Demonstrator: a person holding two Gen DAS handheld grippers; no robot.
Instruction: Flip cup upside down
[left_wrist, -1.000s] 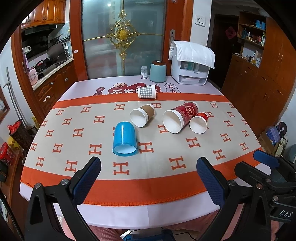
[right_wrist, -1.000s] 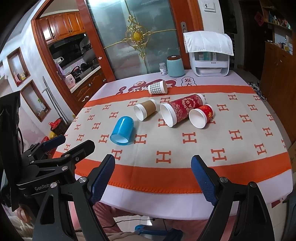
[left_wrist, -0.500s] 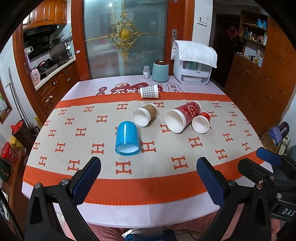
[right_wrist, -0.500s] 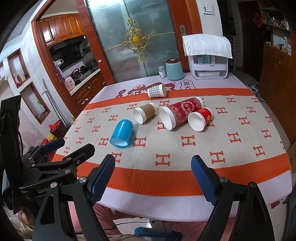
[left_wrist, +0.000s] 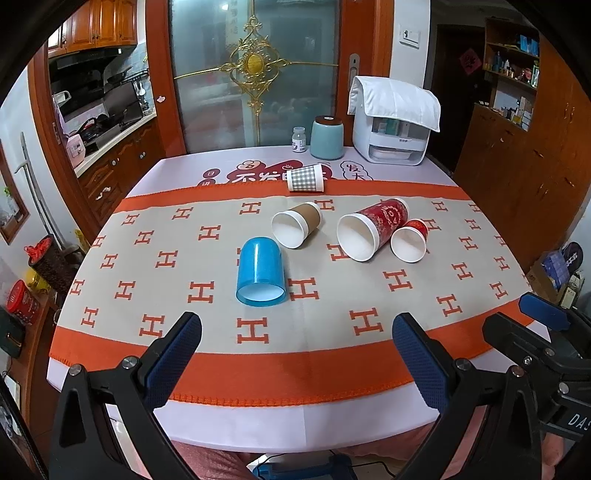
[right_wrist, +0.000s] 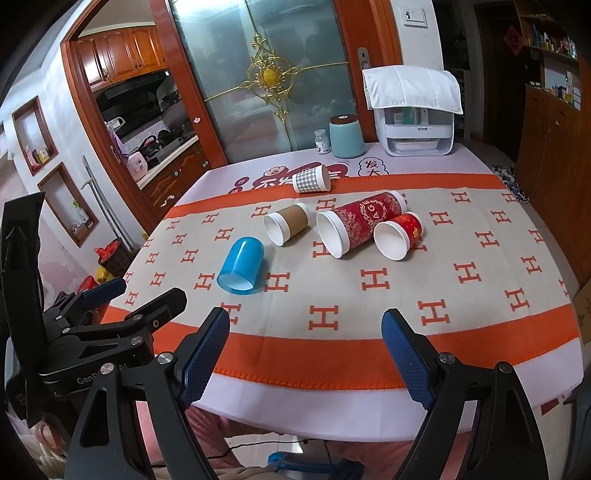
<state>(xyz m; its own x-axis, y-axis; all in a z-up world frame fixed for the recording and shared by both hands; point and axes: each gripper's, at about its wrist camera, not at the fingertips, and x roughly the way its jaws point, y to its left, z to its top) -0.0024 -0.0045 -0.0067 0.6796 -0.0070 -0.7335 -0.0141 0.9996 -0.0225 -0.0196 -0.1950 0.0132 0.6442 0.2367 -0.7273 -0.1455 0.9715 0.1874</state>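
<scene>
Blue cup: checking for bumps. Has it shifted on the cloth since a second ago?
No. The blue cup still lies beside the same orange H; only the camera moved.

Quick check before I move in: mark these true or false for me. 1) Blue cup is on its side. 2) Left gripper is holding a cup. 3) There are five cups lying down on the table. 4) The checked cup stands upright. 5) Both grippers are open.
1) True: the blue cup lies on its side, mouth toward the cameras.
2) False: the left gripper is empty, short of the cups.
3) True: blue, brown cup, tall red cup, small red cup, checked cup.
4) False: it lies on its side.
5) True: the right gripper is open too.
</scene>
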